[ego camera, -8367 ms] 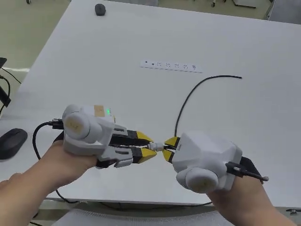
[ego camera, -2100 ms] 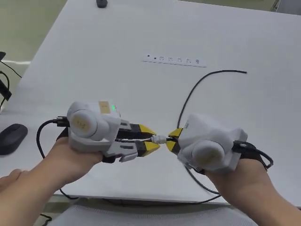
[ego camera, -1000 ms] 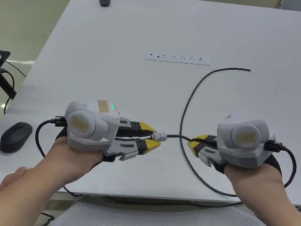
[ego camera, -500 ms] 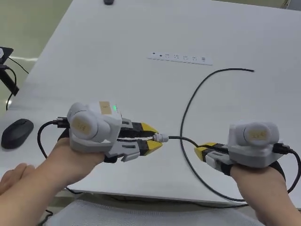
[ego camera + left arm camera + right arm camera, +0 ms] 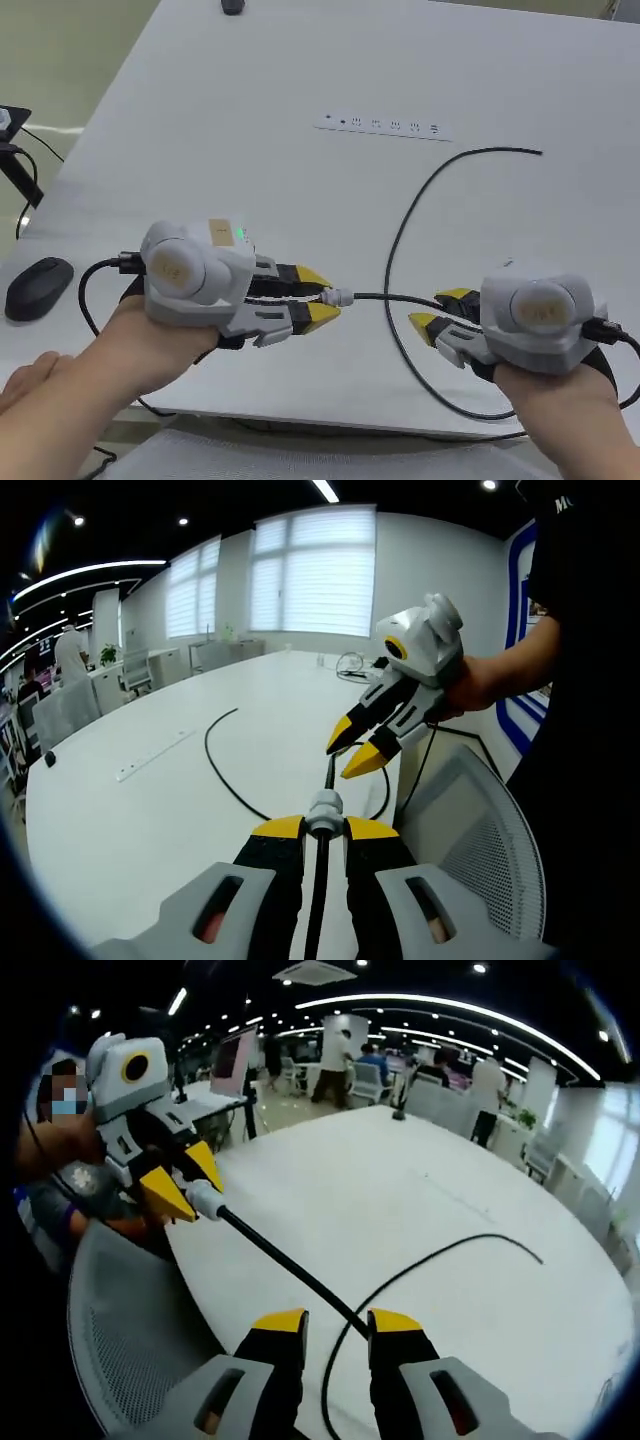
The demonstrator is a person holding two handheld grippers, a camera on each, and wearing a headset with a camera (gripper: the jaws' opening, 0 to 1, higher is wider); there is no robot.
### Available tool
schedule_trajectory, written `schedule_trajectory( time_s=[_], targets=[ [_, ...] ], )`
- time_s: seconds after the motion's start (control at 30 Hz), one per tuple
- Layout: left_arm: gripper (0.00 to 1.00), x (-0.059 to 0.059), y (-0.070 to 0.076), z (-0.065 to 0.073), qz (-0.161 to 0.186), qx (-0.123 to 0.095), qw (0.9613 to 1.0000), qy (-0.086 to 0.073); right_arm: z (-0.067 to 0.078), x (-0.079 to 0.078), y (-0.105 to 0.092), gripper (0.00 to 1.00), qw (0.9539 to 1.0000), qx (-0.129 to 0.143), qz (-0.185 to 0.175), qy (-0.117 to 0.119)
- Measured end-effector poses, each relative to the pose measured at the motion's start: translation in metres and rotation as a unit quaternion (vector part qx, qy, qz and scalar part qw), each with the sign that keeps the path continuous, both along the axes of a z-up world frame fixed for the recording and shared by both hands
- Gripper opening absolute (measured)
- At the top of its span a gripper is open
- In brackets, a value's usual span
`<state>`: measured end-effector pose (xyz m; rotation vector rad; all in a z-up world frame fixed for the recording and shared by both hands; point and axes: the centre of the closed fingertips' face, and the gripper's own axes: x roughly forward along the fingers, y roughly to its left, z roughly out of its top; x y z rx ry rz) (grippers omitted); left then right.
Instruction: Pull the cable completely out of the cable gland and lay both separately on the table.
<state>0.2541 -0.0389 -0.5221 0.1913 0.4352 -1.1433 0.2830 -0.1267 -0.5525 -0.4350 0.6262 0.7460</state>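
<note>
My left gripper (image 5: 324, 297) is shut on the small white cable gland (image 5: 337, 297), held above the table's near edge. The gland (image 5: 323, 810) sits between the yellow tips. A black cable (image 5: 400, 225) runs out of the gland to the right, passes between the jaws of my right gripper (image 5: 440, 309), loops near the table edge and trails off to the far right. The right gripper (image 5: 335, 1322) is open, and the cable (image 5: 290, 1265) crosses close to its right jaw. The gland (image 5: 200, 1198) still has the cable through it.
A white power strip (image 5: 380, 126) lies flat in the middle of the white table (image 5: 200, 150). A dark mouse (image 5: 33, 288) sits at the left edge, and another dark object (image 5: 232, 5) lies at the far end. A mesh chair back (image 5: 140, 1360) is below the near edge.
The right gripper moved right, away from the gland, drawing out a length of cable, and has now opened and let go of it. The left gripper has held still.
</note>
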Motion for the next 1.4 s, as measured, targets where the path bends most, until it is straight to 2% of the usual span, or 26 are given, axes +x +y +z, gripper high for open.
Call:
schedule_trajectory(
  time_s=[0.03,0.07,0.17,0.27,0.33,0.53,0.67,0.77,0.8,0.9,1.03,1.07,1.1,1.13,1.23,1.4],
  targets=[
    [0.15,0.000,0.000,0.001,-0.001,-0.001,1.0000,-0.001,0.009,0.000,0.006,0.22,0.9989,-0.022,0.026,-0.032],
    [0.15,-0.001,-0.001,0.002,-0.002,0.000,1.0000,-0.001,0.015,0.000,0.012,0.23,0.9974,-0.031,0.042,-0.049],
    [0.15,-0.002,-0.002,0.003,-0.003,0.000,1.0000,-0.002,0.026,-0.007,0.035,0.23,0.9894,-0.066,0.100,-0.083],
    [0.15,-0.002,-0.004,0.002,-0.005,0.000,1.0000,-0.002,0.026,-0.016,0.056,0.20,0.9805,-0.083,0.150,-0.097],
    [0.15,-0.003,-0.006,0.002,-0.007,0.002,1.0000,-0.003,0.024,-0.019,0.063,0.17,0.9760,-0.095,0.166,-0.104],
    [0.15,-0.006,-0.009,0.002,-0.015,0.007,0.9998,-0.005,0.023,-0.024,0.070,0.11,0.9733,-0.089,0.182,-0.107],
    [0.15,-0.008,-0.010,0.000,-0.018,0.014,0.9997,-0.007,0.019,-0.025,0.068,0.04,0.9752,-0.089,0.178,-0.097],
    [0.15,-0.009,-0.012,-0.001,-0.022,0.019,0.9995,-0.010,0.017,-0.027,0.065,0.03,0.9825,-0.071,0.156,-0.073],
    [0.15,-0.009,-0.013,-0.001,-0.023,0.019,0.9995,-0.011,0.017,-0.027,0.064,0.03,0.9831,-0.069,0.153,-0.072],
    [0.15,-0.010,-0.014,0.001,-0.024,0.018,0.9994,-0.015,0.017,-0.028,0.063,0.03,0.9908,-0.033,0.122,-0.048],
    [0.15,-0.010,-0.014,0.002,-0.024,0.022,0.9993,-0.019,0.012,-0.025,0.056,0.03,0.9954,-0.009,0.092,-0.023],
    [0.15,-0.010,-0.013,0.003,-0.024,0.022,0.9993,-0.021,0.010,-0.026,0.055,0.03,0.9971,0.014,0.074,-0.003],
    [0.15,-0.010,-0.012,0.004,-0.023,0.023,0.9992,-0.024,0.009,-0.025,0.053,0.03,0.9976,0.033,0.060,0.012],
    [0.15,-0.009,-0.012,0.004,-0.022,0.022,0.9992,-0.025,0.007,-0.025,0.051,0.03,0.9976,0.040,0.052,0.021],
    [0.15,-0.010,-0.011,0.006,-0.019,0.020,0.9992,-0.028,0.003,-0.021,0.044,0.03,0.9977,0.045,0.042,0.027],
    [0.15,-0.011,-0.010,0.006,-0.013,0.018,0.9994,-0.026,-0.004,-0.020,0.037,0.03,0.9958,0.072,0.013,0.056]
  ],
)
